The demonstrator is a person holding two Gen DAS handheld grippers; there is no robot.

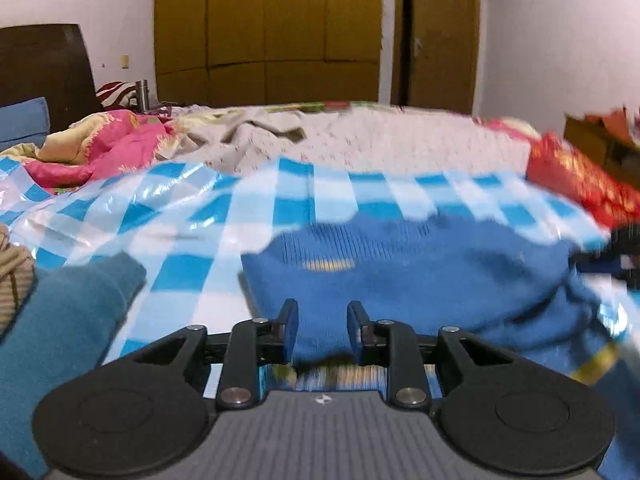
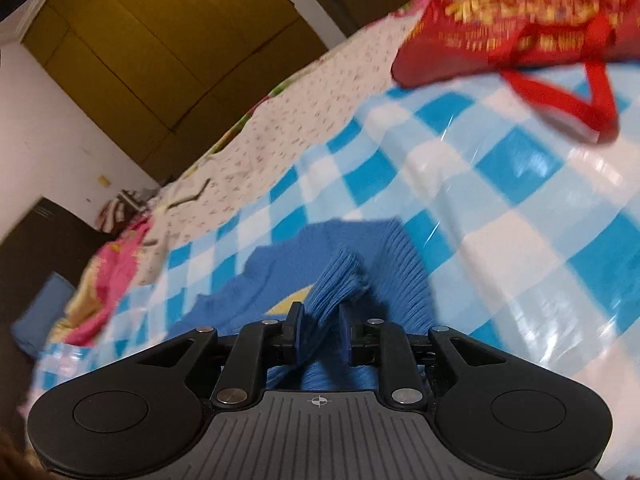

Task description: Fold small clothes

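Observation:
A blue knit sweater (image 1: pixel 400 276) with a yellow mark lies on the blue-and-white checked plastic sheet (image 1: pixel 180 216). My left gripper (image 1: pixel 323 320) hovers over its near hem, jaws open; the knit shows through the gap and nothing is pinched. In the right wrist view a ribbed fold of the same sweater (image 2: pixel 340 276) stands up between the fingers of my right gripper (image 2: pixel 321 332). Those jaws are slightly apart, and the fold sits loosely between them rather than squeezed.
A teal garment (image 1: pixel 68 320) and a striped beige one (image 1: pixel 12 276) lie at the left. A red bag with handles (image 2: pixel 520 36) rests at the sheet's far right. A pink blanket (image 1: pixel 108 148), floral bedding and wooden wardrobes (image 1: pixel 264 28) lie beyond.

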